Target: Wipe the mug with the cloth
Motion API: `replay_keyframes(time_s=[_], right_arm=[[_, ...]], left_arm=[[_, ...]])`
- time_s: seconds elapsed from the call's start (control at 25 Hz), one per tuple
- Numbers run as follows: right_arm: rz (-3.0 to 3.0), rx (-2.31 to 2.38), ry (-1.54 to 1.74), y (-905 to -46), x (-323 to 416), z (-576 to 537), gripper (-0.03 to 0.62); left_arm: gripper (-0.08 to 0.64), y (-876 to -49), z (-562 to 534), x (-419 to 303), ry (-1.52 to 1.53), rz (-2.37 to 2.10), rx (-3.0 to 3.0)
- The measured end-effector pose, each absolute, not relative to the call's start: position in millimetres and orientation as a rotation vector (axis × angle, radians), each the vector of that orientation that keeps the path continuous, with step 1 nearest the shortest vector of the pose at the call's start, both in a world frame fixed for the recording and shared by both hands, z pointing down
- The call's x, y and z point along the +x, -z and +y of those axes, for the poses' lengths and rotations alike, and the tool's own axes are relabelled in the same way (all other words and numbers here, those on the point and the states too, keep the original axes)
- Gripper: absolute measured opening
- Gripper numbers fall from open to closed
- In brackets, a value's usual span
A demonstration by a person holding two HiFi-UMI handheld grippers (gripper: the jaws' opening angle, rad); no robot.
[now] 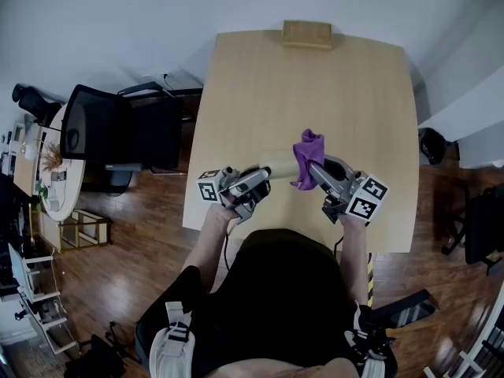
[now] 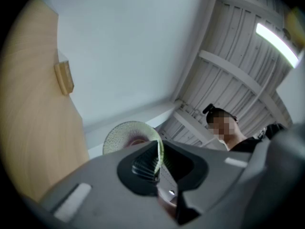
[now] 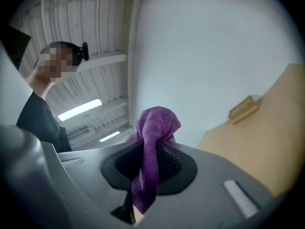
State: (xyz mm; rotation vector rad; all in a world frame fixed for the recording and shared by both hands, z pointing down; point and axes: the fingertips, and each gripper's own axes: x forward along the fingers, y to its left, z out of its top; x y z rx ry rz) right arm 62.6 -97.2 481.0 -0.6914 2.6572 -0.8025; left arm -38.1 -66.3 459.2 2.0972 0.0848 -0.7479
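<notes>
**Head view: mug and purple cloth both held above the counter**

Both things hang in the air over the near half of the light wooden counter, each in 1 gripper. The left gripper comes in from the left and carries the pale mug on its side, with the mug's far end pointing at the cloth. In the left gripper view its 2 fingers are clamped on the mug's thin, greenish rim, and the round opening shows just beyond them. The right gripper comes in from the right. In the right gripper view its fingers pinch a fold of the cloth, which bunches above them and trails below. From above, the cloth's edge meets the mug's end; whether they touch I cannot tell. A wooden block sits at the counter's far edge, well apart from both. A black office chair stands on the wooden floor to the left.
</notes>
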Motion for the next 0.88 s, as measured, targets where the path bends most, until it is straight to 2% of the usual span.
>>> replay_keyframes(time_s=[0.16,0.44,0.56,0.68,0.88], right_arm=[[2.618,-0.950,0.942,-524,86,-113,0.060],[2.507,-0.558,0.776,-451,78,-91,0.060],[2.553,-0.662,0.925,-491,69,-101,0.060],[2.509,-0.928,1.137,-549,91,-117,0.060],[2.263,-0.989,1.249,-567,121,-134,0.060]], left_arm=[[0.041,-464,-70,-47,0.766,0.052,2.072],[0.041,-468,-76,-46,0.764,0.030,2.076],[0.052,-466,-72,-36,0.739,0.059,2.091],[0.042,-477,-77,-37,0.747,0.032,2.065],[0.042,-501,-96,-46,0.748,-0.061,2.030]])
